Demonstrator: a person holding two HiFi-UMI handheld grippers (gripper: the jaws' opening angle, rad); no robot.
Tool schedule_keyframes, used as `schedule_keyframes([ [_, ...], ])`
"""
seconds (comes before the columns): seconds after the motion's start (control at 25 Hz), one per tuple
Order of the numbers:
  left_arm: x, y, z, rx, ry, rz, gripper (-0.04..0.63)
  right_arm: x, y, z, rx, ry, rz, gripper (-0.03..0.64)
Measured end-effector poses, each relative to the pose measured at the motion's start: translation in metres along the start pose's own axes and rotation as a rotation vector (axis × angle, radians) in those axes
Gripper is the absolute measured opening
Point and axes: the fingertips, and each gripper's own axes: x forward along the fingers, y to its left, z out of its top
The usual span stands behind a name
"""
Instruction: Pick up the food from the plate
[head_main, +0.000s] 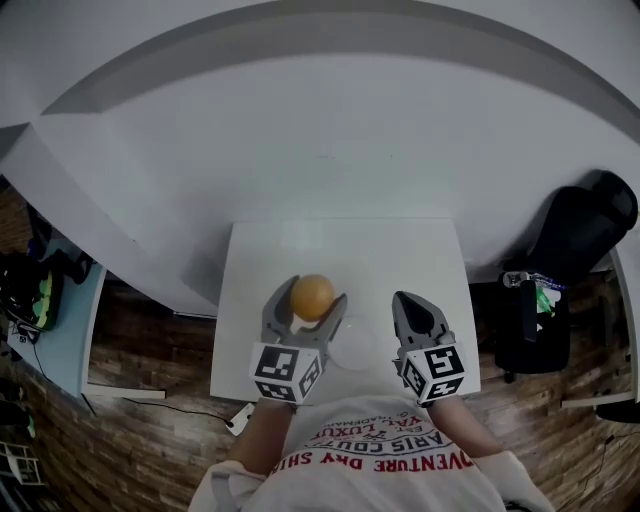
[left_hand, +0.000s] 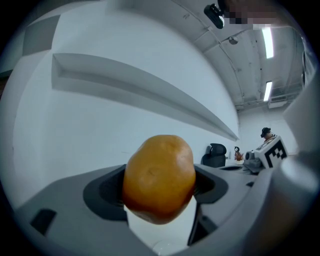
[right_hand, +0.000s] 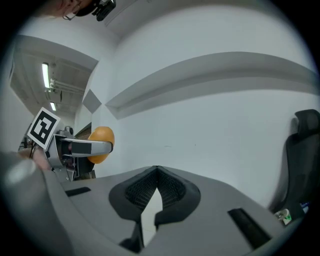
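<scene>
Gripping: left gripper (head_main: 315, 292) squeezes the round orange food (head_main: 313, 298) at frame middle | right gripper (head_main: 399, 298): jaws together, empty

1. Bright, even, cool light; long white ceiling tube lamps (left_hand: 268, 43) lit.
2. Fisheye: straight edges bow, corners vignette black.
3. Round orange food ball (left_hand: 159, 180): underside shaded.
4. Soft shadow left of square white table (head_main: 340, 250).

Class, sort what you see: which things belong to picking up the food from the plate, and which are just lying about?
Belong to the job: orange fruit, clamped in the left gripper; plate; white table.
Lying about: black office chair; pale blue side table; right gripper, shut and empty.
</scene>
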Motion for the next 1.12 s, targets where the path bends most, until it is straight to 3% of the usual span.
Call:
schedule_keyframes([
  [1.12, 0.024, 0.004, -0.028, -0.041, 0.079, -0.013, 0.368, 0.009, -0.014, -0.002, 0.000, 0.000, -0.038, 0.011],
])
